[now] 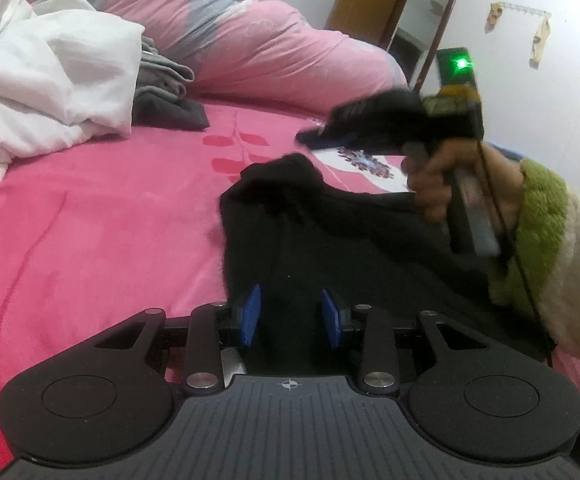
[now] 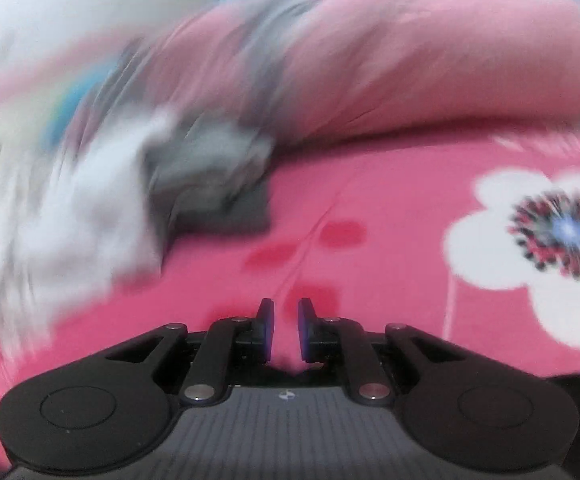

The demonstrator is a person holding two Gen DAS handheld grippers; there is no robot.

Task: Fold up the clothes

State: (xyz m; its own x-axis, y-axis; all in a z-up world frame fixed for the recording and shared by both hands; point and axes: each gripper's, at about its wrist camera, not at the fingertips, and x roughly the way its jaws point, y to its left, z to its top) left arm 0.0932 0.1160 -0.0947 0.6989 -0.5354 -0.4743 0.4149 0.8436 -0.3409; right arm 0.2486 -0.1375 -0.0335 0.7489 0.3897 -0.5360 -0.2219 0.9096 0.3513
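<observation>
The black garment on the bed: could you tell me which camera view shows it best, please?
The left wrist view: the black garment lies sharp across the pink bedsheet. The blurred right wrist view shows only a dark sliver at its lower right edge, possibly the garment.

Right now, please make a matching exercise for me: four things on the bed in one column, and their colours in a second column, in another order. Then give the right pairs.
Things:
1. crumpled garment
2. folded clothes
3. garment in front of the left gripper
4. bed sheet

Colours:
A. black
B. pink
C. white
D. grey

Pairs: 1-C, 2-D, 3-A, 4-B
</observation>
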